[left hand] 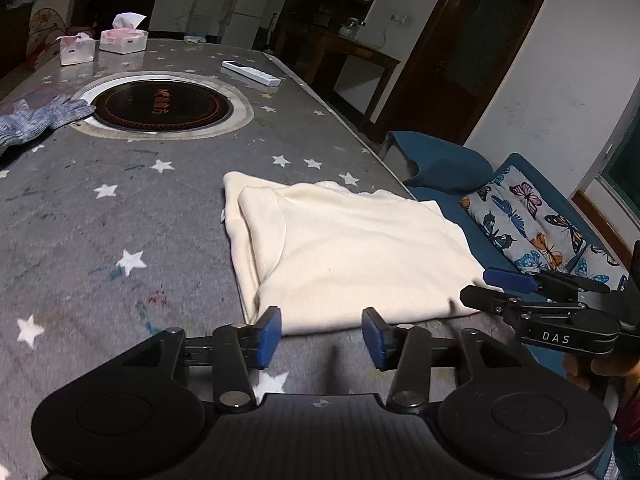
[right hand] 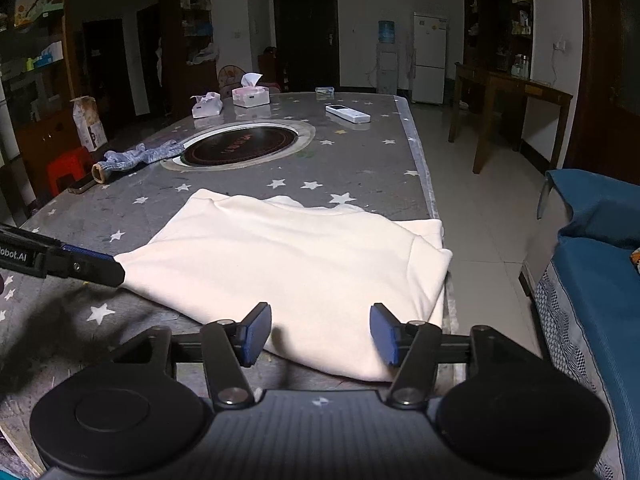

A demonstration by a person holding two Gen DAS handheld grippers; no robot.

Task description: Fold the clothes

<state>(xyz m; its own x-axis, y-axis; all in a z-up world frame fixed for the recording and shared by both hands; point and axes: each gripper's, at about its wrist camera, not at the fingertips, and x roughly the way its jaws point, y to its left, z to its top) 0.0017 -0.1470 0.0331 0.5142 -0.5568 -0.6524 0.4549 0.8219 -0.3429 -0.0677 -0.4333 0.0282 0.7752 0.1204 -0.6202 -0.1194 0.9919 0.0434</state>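
Observation:
A cream garment (left hand: 344, 248) lies folded into a rough rectangle on the grey star-patterned table (left hand: 120, 220), near its right edge. It also shows in the right wrist view (right hand: 288, 264). My left gripper (left hand: 320, 338) is open and empty, just short of the garment's near edge. My right gripper (right hand: 318, 334) is open and empty, its blue pads over the garment's near right corner. The right gripper also shows in the left wrist view (left hand: 486, 286) at the garment's right corner. The left gripper's fingers (right hand: 92, 266) show at the garment's left corner.
A round black hotplate (right hand: 240, 146) is set in the table's middle. A blue-grey glove (right hand: 140, 154), two tissue boxes (right hand: 250, 96) and a white remote (right hand: 347, 113) lie farther back. A blue sofa (right hand: 600, 272) stands right of the table, past its edge.

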